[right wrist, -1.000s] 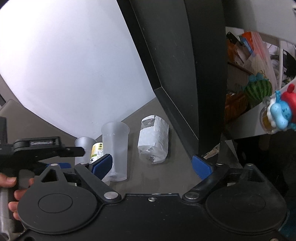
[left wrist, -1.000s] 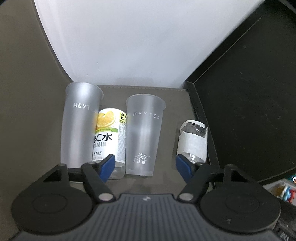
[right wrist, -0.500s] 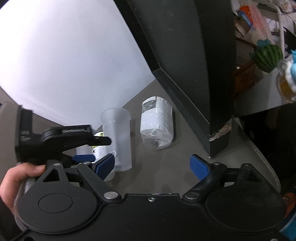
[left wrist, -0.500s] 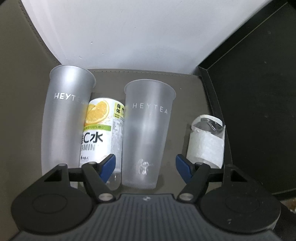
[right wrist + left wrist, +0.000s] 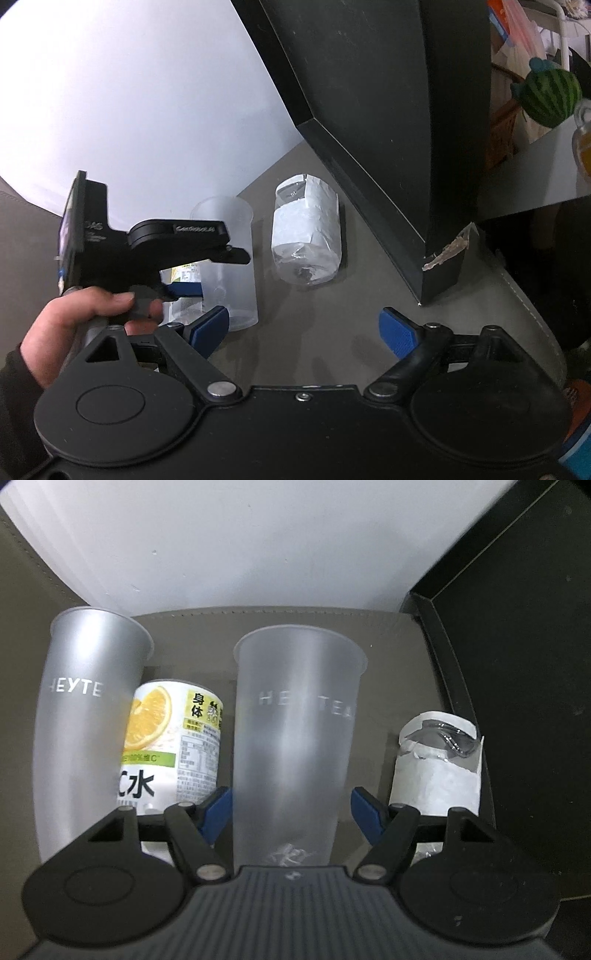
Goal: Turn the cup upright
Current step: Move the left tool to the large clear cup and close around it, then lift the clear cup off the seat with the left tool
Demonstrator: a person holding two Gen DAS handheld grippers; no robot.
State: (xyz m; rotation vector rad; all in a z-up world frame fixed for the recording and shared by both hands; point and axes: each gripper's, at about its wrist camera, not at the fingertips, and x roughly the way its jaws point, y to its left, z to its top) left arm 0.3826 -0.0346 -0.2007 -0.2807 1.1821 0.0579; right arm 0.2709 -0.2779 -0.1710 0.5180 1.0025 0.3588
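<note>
In the middle of the left wrist frame stood the frosted HEYTEA cup (image 5: pixel 295 738), upright with its rim uppermost, and my left gripper (image 5: pixel 291 808) was spread wide around its lower part, one blue pad (image 5: pixel 216 808) just beside the cup's left wall and the other a little clear of its right wall. I could not tell whether the left pad touched the plastic. To the left of the cup was a lemon drink can (image 5: pixel 170 746), and at the left edge of the frame a second frosted cup (image 5: pixel 88 716), also rim up. At the right stood a clear bottle wrapped in white paper (image 5: pixel 437 768), close to the black box (image 5: pixel 517 701) that filled the right side.

In the right wrist frame my right gripper (image 5: pixel 306 330) was wide apart and held nothing, low in the frame over the grey tabletop (image 5: pixel 332 332). At centre left my left hand (image 5: pixel 77 325) gripped the other tool's handle, with the cup (image 5: pixel 231 266) just ahead of it and the wrapped bottle (image 5: pixel 306 236) to its right.
</note>
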